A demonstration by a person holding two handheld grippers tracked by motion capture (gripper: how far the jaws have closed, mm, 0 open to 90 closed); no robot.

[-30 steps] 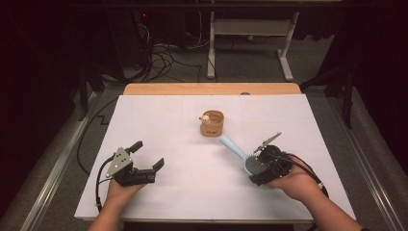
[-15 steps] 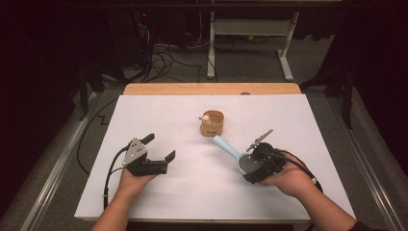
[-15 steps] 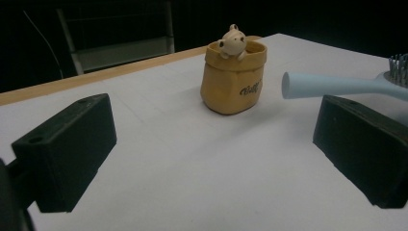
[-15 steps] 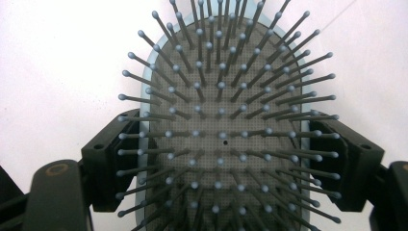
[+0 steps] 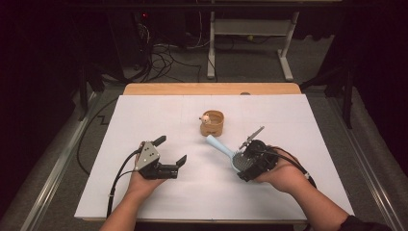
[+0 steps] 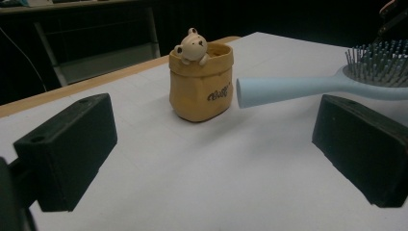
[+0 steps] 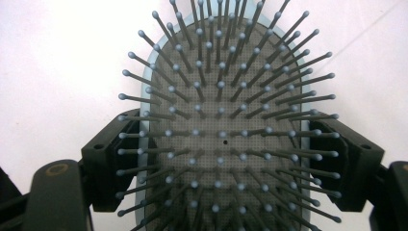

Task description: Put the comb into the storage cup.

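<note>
Right gripper (image 5: 251,162) pinches the blue hairbrush (image 5: 230,153) by its head (bristles up), near the bear cup (image 5: 212,123). Left gripper (image 5: 169,153), jaws spread, faces that cup.

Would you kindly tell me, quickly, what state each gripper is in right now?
Left gripper: open, holding nothing.
Right gripper: shut on the head of the light blue plastic hairbrush.

You've got two grippers: left gripper (image 5: 172,150) and right gripper (image 5: 248,162); one light blue hairbrush (image 5: 230,153); one tan pot (image 5: 212,123) with one small bear figure (image 5: 205,118) on its rim; one white table (image 5: 144,115)
</note>
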